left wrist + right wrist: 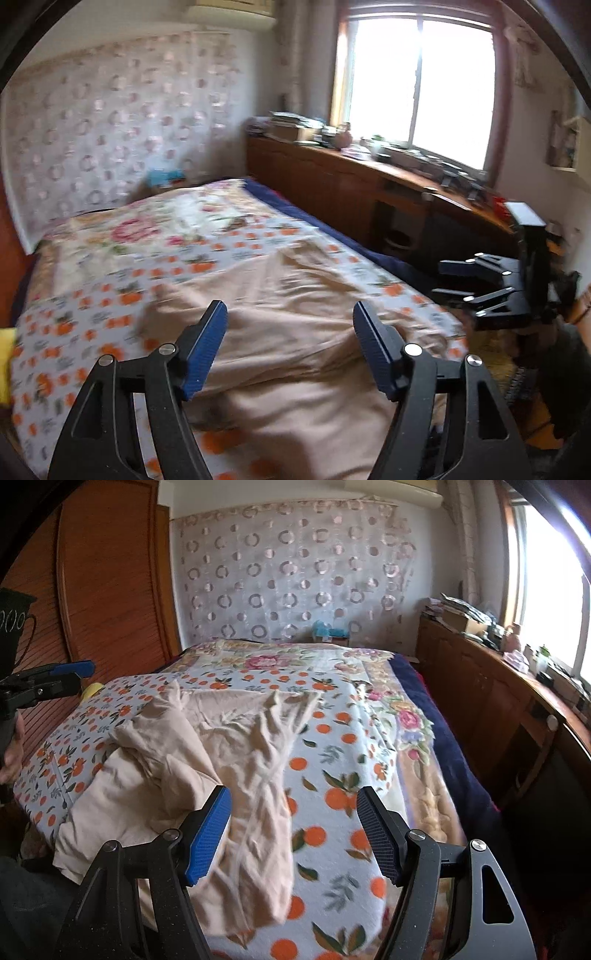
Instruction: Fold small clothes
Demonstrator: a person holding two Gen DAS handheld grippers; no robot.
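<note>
Both wide: left tool (290, 325), right tool (293, 810) empty above beige garment (207, 753).

Between the blue-padded black fingers (210, 830) lies a plain beige garment (207, 746) on a white blanket (332, 775) printed with oranges and green leaves, beyond them a pink-flowered quilt (280, 661), a navy bedspread (436, 716) and a ring-patterned sheer curtain (288, 572).
</note>
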